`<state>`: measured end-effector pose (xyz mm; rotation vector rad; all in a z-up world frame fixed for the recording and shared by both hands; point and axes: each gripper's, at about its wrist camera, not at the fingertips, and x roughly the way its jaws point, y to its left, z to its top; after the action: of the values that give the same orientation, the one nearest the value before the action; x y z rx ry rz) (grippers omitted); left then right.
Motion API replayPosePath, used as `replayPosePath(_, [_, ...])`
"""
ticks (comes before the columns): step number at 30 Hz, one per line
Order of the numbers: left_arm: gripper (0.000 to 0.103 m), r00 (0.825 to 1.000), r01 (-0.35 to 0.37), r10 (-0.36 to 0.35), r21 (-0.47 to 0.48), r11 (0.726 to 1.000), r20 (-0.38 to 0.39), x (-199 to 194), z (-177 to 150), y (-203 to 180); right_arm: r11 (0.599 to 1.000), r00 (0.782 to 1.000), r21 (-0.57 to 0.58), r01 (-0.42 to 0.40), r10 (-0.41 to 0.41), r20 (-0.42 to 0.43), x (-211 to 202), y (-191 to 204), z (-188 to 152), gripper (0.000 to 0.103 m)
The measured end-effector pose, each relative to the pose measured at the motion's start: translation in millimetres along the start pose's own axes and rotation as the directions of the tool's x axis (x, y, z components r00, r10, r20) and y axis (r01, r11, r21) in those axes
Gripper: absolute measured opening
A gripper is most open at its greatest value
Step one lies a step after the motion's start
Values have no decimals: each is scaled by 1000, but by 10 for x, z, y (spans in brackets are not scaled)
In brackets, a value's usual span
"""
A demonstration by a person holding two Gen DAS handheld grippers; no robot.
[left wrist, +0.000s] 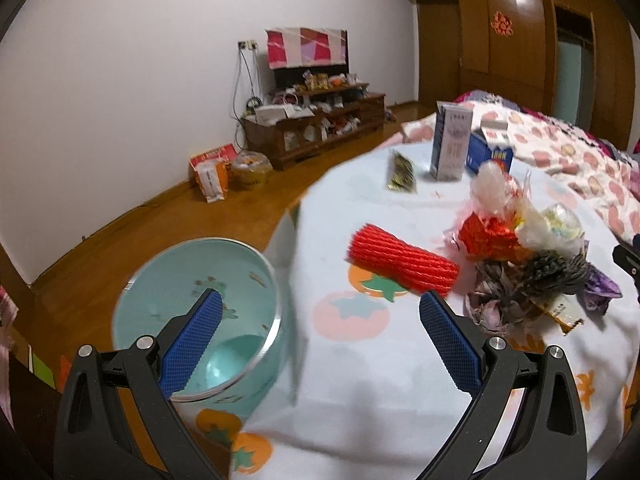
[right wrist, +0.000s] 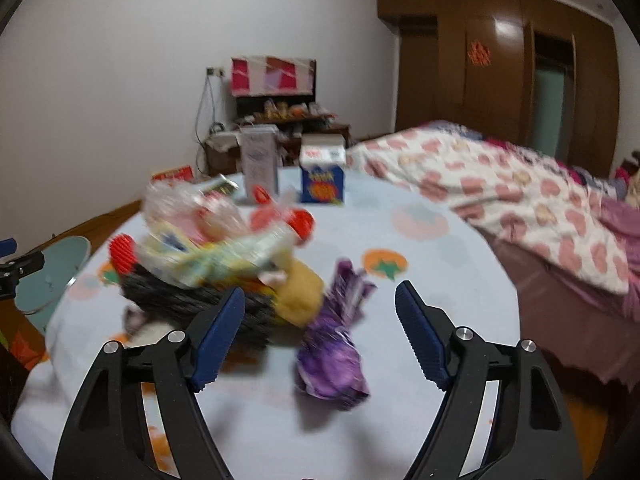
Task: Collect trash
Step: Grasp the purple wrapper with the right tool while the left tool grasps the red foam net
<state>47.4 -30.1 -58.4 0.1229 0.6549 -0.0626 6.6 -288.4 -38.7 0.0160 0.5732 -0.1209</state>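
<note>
A heap of trash [left wrist: 520, 256] lies on the round table [left wrist: 380, 380]: a red foam net sleeve [left wrist: 404, 266], crumpled plastic bags, a dark net and wrappers. A light blue bin [left wrist: 192, 320] stands on the floor left of the table. My left gripper [left wrist: 320, 312] is open over the table edge, nothing between its fingers, the red sleeve just beyond. In the right wrist view the heap [right wrist: 216, 264] is blurred. A crumpled purple wrapper [right wrist: 332, 352] lies between the pads of my right gripper [right wrist: 320, 304], which is open; the pads are clear of it.
A tall milk carton [left wrist: 450, 142], a blue box [left wrist: 490, 156] and a small dark sachet [left wrist: 400, 172] sit at the table's far side. A bed with a patterned quilt [right wrist: 520, 200] is on the right. A cluttered wooden cabinet [left wrist: 316, 124] stands against the far wall.
</note>
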Motion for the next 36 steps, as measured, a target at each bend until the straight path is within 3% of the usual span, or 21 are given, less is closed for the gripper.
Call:
replayPosePath(9, [97, 997, 28, -25, 33, 999, -76, 303, -149, -252, 1000, 996, 13, 11, -9, -93, 303, -171, -299, 70])
replayPosePath(11, [97, 996, 33, -30, 34, 999, -86, 341, -161, -274, 1000, 992, 12, -8, 9, -124, 381, -169, -348, 56])
replayPosePath(12, [97, 996, 39, -36, 33, 999, -87, 343, -164, -286, 1000, 990, 16, -24, 26, -139, 409, -167, -362, 37])
replayPosePath(15, [97, 995, 55, -53, 30, 998, -84, 328, -154, -310, 997, 987, 32, -67, 71, -143, 400, -201, -359, 27])
replayPosePath(30, [96, 983, 182, -180, 59, 982, -33, 133, 110, -799, 999, 995, 42, 6, -2, -101, 149, -522, -322, 23])
replayPosePath(33, [96, 984, 174, -172, 67, 982, -33, 190, 127, -865, 998, 996, 56, 24, -19, -85, 118, -610, -322, 23])
replayPosePath(36, [96, 992, 122, -120, 55, 991, -43, 338, 111, -793, 998, 998, 58, 19, -16, -54, 68, -613, -274, 23])
